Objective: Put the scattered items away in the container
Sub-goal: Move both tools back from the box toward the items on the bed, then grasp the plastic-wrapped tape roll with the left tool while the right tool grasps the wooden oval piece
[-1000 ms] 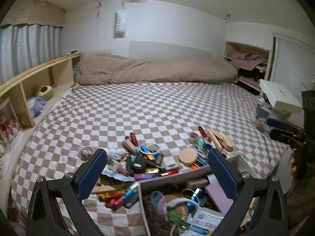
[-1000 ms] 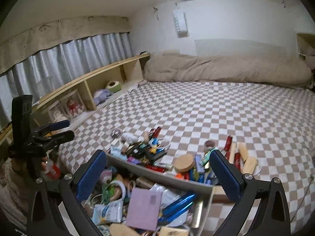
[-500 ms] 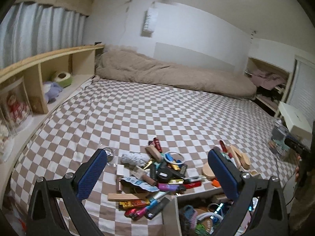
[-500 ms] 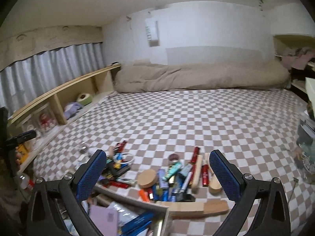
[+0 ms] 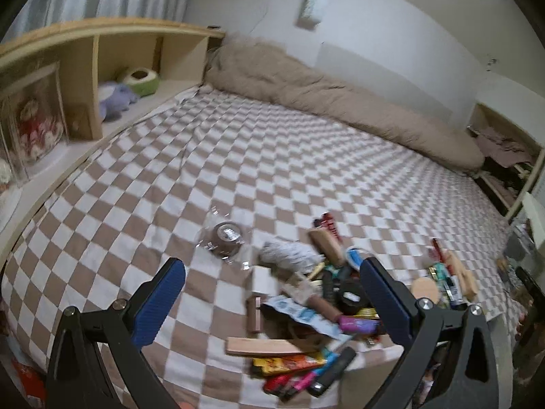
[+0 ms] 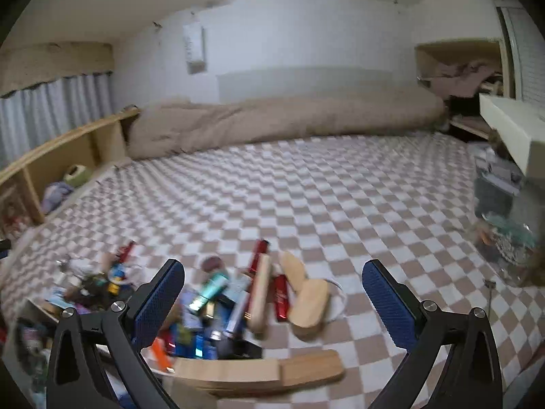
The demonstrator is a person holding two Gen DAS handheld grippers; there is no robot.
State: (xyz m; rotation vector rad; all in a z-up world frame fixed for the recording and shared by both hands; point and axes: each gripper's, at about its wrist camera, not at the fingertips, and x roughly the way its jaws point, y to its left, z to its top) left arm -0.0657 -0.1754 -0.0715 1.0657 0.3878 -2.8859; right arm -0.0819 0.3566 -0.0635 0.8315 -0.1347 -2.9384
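Scattered small items lie on the checked bedspread. In the left wrist view my left gripper (image 5: 270, 272) is open and empty above a heap of tubes, pens and packets (image 5: 340, 296). Beside the heap lie a wrapped tape roll (image 5: 226, 235), a white cloth bundle (image 5: 289, 254) and a flat wooden stick (image 5: 262, 346). The container's pale rim (image 5: 371, 358) barely shows at the bottom right. In the right wrist view my right gripper (image 6: 272, 272) is open and empty over red tubes (image 6: 259, 255), oval wooden pieces (image 6: 308, 301) and a wooden block (image 6: 259, 371). The container's edge (image 6: 47, 312) is blurred at the lower left.
A wooden shelf (image 5: 92, 51) with plush toys runs along the bed's left side. A rolled beige duvet (image 6: 282, 122) lies at the far end. At the right edge stands a clear bin (image 6: 504, 238) under a white box (image 6: 511, 129). Bare bedspread (image 6: 323, 197) stretches beyond the items.
The left view has swung left and closer to the heap, and the container has slid almost out of frame. The right view has swung right toward the wooden pieces. Both grippers stay open.
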